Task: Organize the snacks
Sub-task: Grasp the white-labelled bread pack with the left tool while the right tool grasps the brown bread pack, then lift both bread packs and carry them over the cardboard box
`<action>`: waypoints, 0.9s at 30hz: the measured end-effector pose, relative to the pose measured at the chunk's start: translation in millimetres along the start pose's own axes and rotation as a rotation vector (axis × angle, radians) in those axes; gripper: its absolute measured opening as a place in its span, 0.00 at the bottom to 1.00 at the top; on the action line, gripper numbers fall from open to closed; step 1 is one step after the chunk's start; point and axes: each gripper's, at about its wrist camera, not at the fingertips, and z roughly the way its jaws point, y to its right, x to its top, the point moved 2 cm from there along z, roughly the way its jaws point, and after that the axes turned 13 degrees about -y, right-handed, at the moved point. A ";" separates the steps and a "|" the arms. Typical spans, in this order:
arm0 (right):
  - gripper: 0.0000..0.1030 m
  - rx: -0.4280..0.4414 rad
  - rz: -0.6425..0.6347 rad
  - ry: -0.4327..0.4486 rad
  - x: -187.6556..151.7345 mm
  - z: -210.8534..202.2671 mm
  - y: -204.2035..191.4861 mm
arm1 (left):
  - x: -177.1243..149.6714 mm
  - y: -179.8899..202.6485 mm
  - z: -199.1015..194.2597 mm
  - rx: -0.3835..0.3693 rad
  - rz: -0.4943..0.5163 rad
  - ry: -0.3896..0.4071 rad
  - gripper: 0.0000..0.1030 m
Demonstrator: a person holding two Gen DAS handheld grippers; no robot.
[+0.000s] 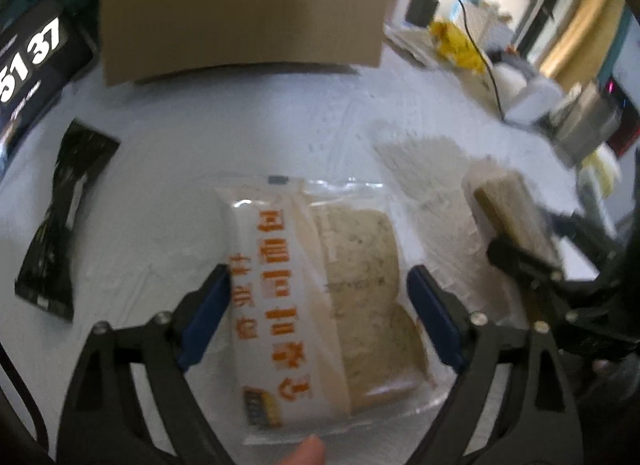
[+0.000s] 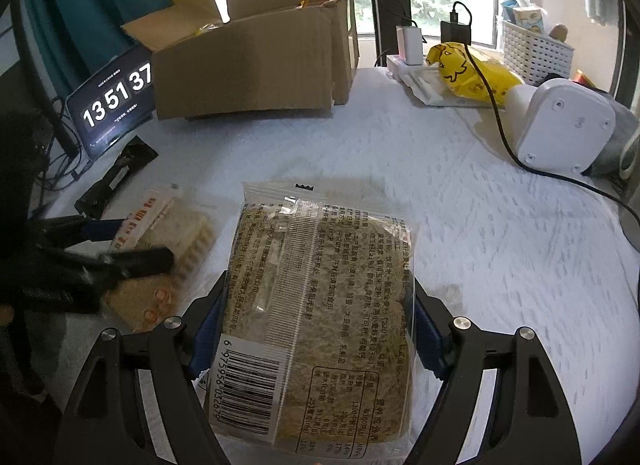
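Note:
A clear bread packet with orange lettering (image 1: 296,297) lies on the white tablecloth (image 1: 240,137) between the blue pads of my left gripper (image 1: 316,273). The jaws stand slightly wider than the packet, so the gripper is open. A second bread packet (image 2: 320,305), barcode side up, sits between the pads of my right gripper (image 2: 320,281), which is shut on its sides. The left wrist view shows that packet (image 1: 508,209) edge-on and tilted off the cloth. In the right wrist view the left gripper (image 2: 132,241) straddles the orange-lettered packet (image 2: 168,225).
An open cardboard box (image 2: 244,77) stands at the back, with a tablet clock (image 2: 112,105) to its left. A black packet (image 1: 60,217) lies at the left. A tan packet (image 2: 140,305) lies under the left gripper. A yellow bag (image 2: 468,69), white device (image 2: 564,125) and black cable (image 2: 500,133) are at the right.

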 end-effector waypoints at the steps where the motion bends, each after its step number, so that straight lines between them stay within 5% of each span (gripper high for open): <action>1: 0.79 0.000 0.000 0.000 1.0 0.4 1.0 | -0.1 3.4 3.7 0.024 0.018 -0.010 0.91; 5: 0.79 0.004 0.009 -0.005 0.9 3.0 5.6 | -3.6 16.8 14.3 0.121 0.094 0.012 0.95; 9: 0.79 0.008 0.017 -0.009 -0.5 2.4 7.3 | -5.9 13.1 11.9 0.107 0.099 0.013 0.93; 13: 0.79 0.011 0.016 -0.001 1.3 -2.8 6.1 | -12.4 9.3 3.1 0.084 0.113 0.029 0.78; 18: 0.79 0.012 -0.001 0.019 10.6 -12.9 -0.3 | -15.4 4.8 -8.5 0.030 0.104 0.049 0.73; 27: 0.79 0.016 -0.053 0.060 41.8 -27.8 -24.2 | -11.8 -14.2 -62.3 0.015 0.107 0.218 0.73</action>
